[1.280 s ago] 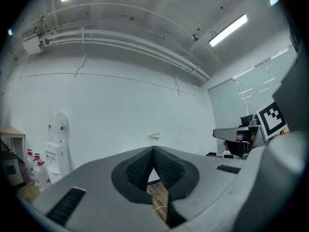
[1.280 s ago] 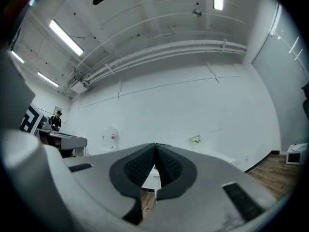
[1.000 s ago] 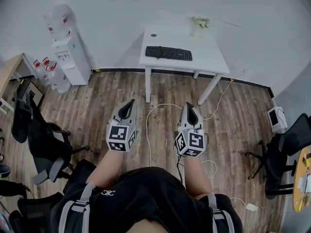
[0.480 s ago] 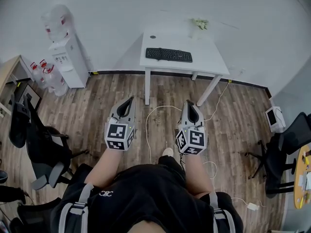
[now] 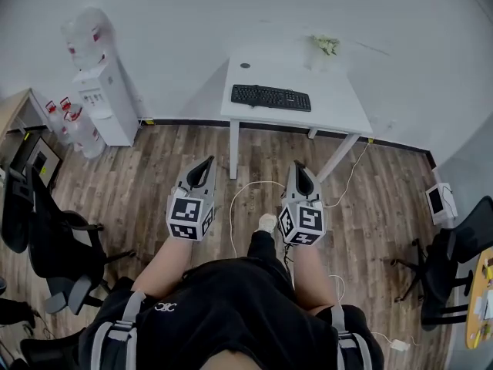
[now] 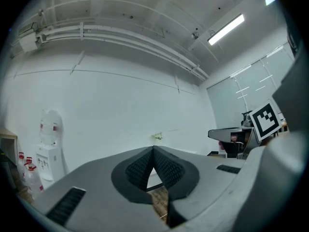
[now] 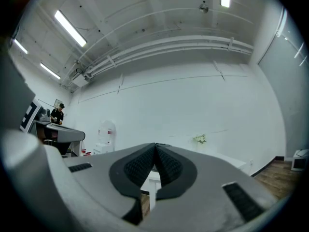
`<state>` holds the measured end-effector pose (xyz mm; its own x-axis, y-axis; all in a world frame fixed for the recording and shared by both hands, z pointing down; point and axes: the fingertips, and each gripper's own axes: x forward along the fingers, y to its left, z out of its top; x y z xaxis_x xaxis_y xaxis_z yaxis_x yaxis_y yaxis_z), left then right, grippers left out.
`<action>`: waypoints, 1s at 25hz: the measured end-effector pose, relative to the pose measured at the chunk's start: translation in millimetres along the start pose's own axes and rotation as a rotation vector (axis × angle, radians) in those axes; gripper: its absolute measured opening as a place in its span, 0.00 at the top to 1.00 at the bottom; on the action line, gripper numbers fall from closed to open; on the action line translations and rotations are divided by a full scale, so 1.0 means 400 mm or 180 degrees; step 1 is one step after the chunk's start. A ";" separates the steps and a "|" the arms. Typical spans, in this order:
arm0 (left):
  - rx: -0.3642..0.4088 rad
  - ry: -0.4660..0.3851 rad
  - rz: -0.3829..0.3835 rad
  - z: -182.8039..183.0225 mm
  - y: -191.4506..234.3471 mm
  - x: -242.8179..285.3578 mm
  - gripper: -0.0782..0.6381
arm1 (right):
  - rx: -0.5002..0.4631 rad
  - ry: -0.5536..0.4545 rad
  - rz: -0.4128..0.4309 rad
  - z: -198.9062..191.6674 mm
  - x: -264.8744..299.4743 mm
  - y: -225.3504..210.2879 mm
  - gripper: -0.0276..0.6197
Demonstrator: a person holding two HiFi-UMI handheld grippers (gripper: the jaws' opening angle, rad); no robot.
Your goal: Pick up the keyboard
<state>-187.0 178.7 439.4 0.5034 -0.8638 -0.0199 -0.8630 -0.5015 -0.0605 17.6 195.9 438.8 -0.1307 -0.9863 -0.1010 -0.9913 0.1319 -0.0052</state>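
While left gripper (image 5: 206,163), right gripper (image 5: 297,167) sit closed, one keyboard (image 5: 271,97), one table (image 5: 333,108)

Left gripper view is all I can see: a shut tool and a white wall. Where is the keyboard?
Observer: The black keyboard lies on the white table by the wall, ahead across the wooden floor.
Operator: Anything in the path?
Observer: A white cable loops over the floor in front of the table.
Operator: And the right tool?
Observer: The right tool is shut and empty, side by side with the left tool.
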 end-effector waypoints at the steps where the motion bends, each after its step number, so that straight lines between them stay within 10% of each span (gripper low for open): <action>1: 0.0001 -0.0009 -0.0002 -0.003 0.010 0.038 0.89 | -0.0019 0.0006 0.0013 -0.006 0.036 -0.014 0.95; 25: -0.0290 0.0494 0.0061 -0.142 0.223 1.110 0.89 | 0.0218 0.0629 0.0158 -0.218 1.008 -0.512 0.95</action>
<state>-43.0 -252.3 481.8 0.4802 -0.8668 0.1346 -0.8763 -0.4809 0.0294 166.3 -237.3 485.7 -0.1871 -0.9778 0.0942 -0.9808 0.1806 -0.0735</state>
